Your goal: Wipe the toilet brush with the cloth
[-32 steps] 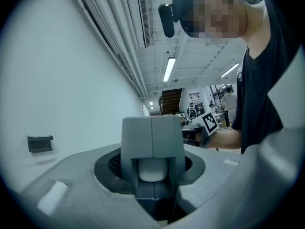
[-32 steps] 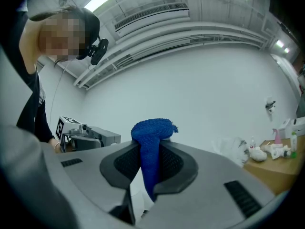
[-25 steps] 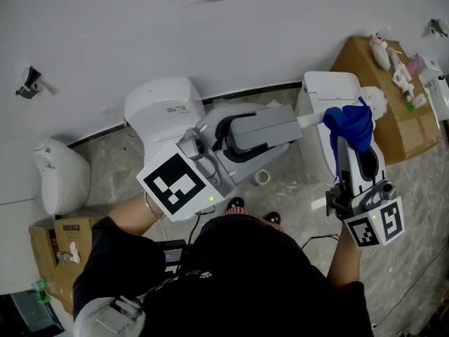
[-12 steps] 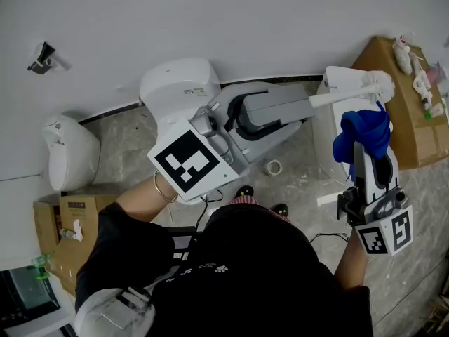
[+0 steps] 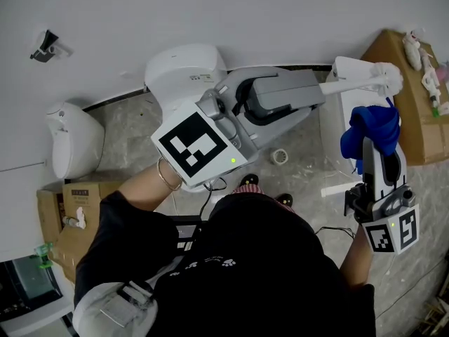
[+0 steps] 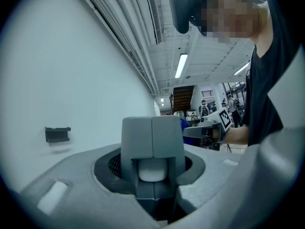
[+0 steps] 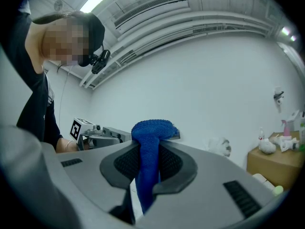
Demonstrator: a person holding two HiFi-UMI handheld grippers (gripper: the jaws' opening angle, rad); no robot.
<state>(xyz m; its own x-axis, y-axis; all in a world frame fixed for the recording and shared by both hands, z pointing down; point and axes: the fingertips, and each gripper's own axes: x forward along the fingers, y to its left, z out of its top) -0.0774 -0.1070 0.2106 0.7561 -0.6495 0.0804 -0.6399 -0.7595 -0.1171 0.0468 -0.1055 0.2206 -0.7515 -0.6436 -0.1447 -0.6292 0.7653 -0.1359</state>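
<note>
Vs a second ago: the bristle head [image 5: 390,76] was right against the top of the cloth [image 5: 372,126], now it sits above it with a small gap. Both claws read further right of the toilet [image 5: 184,72] than before, but the head camera swung too, so part of that shift may be only the view. Both grips same as before

Left claw [image 5: 317,97], just right of the toilet, is closed on the toilet brush [image 5: 353,86]; the left gripper view shows the jaws pinching the white handle end [image 6: 152,168]. The brush lies near level and points away to the right of the toilet: thin white stick, white tufted head

Right claw [image 5: 377,147], well right of the toilet and nearer the person, is clamped on the cloth. Cloth is deep blue with a looped weave, bunched over the jaw tips, a tail hanging down between the jaws. In the right gripper view the bristle head shows right of the cloth, apart from it

Room: the brush runs over a white fixture [image 5: 345,72] right of the toilet. A cardboard box [image 5: 414,118] stands further right, close beside the bristle head and cloth. The wall [image 5: 210,12] behind the toilet is near the brush tip. Between the toilet and the right claw is open floor [image 5: 302,177], with a tape roll [image 5: 279,156] lying on it
</note>
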